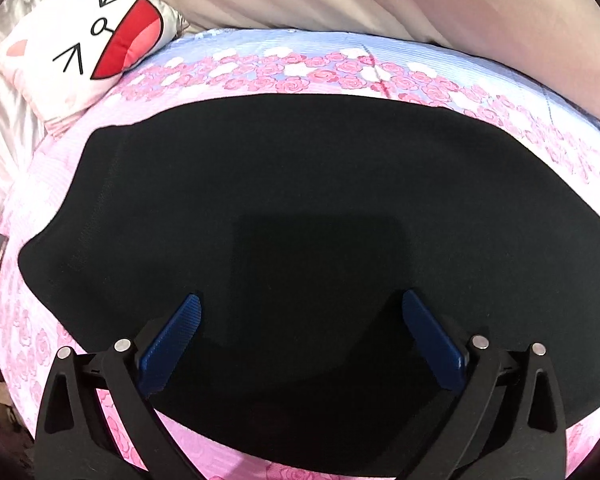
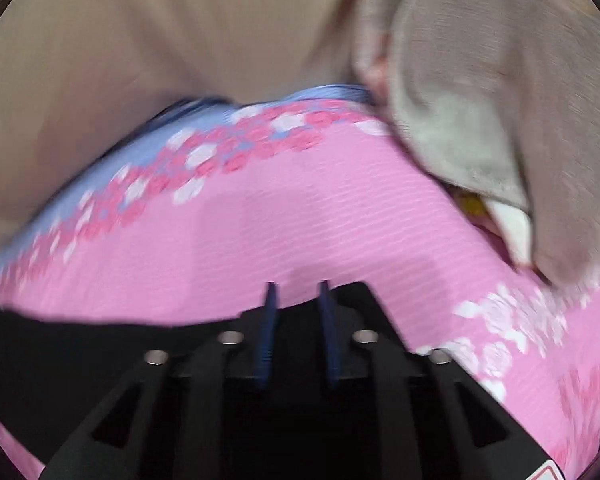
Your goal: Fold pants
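The black pants point(image 1: 284, 208) lie flat on the flowered bed point(image 1: 340, 68). Left gripper point(image 1: 300, 320) hangs over them, jaws spread; right gripper point(image 2: 298, 336) jaws nearly together, perhaps pinching an edge. Better to pinch corners evenly.

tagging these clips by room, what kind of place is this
Most likely a bedroom, with the work done on a bed: black pants lie spread on a pink rose-print bedsheet, and a cartoon-face pillow sits at its far left corner.

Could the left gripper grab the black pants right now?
Probably yes: the left gripper hangs open right over the pants, which lie flat on the bedsheet with nothing between.
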Demonstrator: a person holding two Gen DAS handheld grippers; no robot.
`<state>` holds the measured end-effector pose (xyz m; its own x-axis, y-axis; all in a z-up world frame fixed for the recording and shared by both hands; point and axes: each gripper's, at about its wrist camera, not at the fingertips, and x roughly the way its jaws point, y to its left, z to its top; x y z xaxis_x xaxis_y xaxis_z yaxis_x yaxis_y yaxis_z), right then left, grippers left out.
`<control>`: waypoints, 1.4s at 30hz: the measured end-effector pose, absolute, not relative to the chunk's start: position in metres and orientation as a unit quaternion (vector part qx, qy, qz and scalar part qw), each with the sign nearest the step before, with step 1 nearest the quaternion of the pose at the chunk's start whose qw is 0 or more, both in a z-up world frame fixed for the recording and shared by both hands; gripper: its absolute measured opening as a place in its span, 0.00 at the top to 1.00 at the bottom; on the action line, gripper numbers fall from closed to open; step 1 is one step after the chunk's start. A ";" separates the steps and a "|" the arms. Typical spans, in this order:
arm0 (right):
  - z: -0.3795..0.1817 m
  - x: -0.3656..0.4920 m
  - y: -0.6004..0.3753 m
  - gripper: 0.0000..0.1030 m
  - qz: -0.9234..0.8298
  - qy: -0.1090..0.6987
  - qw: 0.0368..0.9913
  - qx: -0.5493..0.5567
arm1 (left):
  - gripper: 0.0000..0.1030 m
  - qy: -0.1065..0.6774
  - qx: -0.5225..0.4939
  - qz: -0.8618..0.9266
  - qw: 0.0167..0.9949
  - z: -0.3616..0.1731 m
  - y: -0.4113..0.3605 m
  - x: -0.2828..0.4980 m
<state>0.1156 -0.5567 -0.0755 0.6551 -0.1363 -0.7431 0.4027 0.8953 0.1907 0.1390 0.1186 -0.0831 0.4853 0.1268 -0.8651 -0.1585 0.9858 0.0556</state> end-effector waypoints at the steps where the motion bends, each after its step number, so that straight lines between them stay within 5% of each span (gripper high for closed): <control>1: -0.067 0.108 -0.552 0.78 -0.151 0.371 0.899 0.176 | 0.04 0.501 -0.015 0.080 0.862 -0.083 0.119 0.139; 5: -0.049 0.064 -0.528 0.35 -0.185 0.341 0.909 0.154 | 0.05 0.500 -0.020 0.061 0.864 -0.079 0.121 0.139; 15: -0.071 -0.043 -0.546 0.33 -0.250 0.320 0.871 0.277 | 0.05 0.439 0.001 0.041 0.898 -0.052 0.101 0.134; 19: -0.037 0.004 -0.485 0.43 -0.123 0.315 0.913 0.227 | 0.05 0.458 -0.026 0.052 0.887 -0.053 0.121 0.156; 27: -0.015 0.185 -0.243 0.43 0.226 0.404 0.875 0.141 | 0.05 0.480 -0.061 0.055 0.873 -0.074 0.157 0.152; 37: -0.069 0.304 -0.033 0.45 0.285 0.515 0.808 -0.013 | 0.05 0.439 -0.012 0.028 0.898 -0.087 0.152 0.133; 40: -0.080 0.292 -0.009 0.80 0.295 0.511 0.805 -0.070 | 0.05 0.435 -0.023 0.024 0.900 -0.087 0.155 0.133; 42: -0.077 0.290 0.001 0.87 0.278 0.492 0.820 -0.098 | 0.05 0.432 -0.023 0.027 0.901 -0.087 0.154 0.134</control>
